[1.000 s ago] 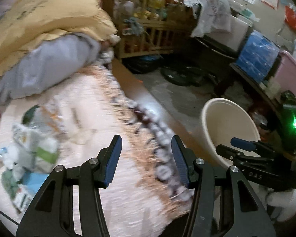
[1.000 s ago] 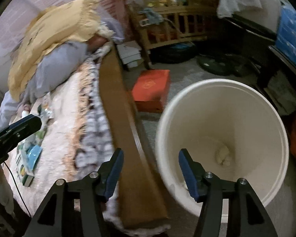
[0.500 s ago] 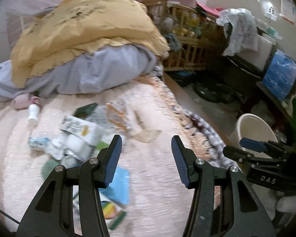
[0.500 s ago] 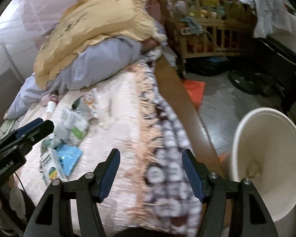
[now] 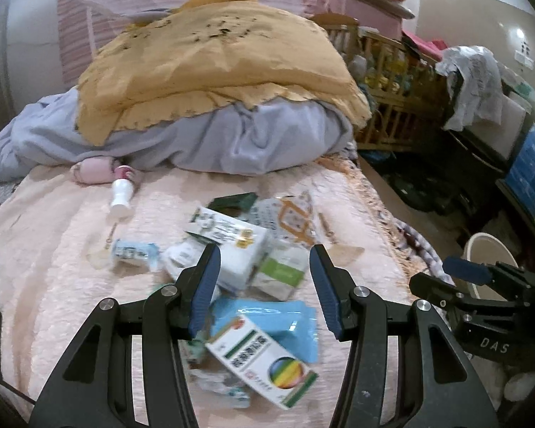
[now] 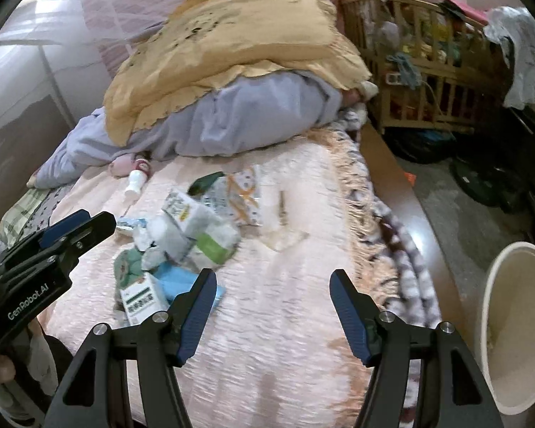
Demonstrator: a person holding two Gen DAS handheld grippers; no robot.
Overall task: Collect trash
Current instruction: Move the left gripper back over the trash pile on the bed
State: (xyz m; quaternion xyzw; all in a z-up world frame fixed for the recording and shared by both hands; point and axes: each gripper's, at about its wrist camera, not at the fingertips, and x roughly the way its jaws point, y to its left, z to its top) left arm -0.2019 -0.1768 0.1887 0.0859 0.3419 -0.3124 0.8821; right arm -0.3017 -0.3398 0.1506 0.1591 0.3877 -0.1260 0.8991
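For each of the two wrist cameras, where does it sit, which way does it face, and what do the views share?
Left wrist view: sits on the left gripper, looking down along its open, empty fingers at the pile of cartons and wrappers on the pink bedspread; the right gripper shows at the right edge.
Right wrist view: sits on the right gripper, open and empty, facing the bare bedspread beside the pile; the left gripper shows at left, the cream plastic bucket at right.
Shared: pile, bucket, yellow pillow, wooden crib.
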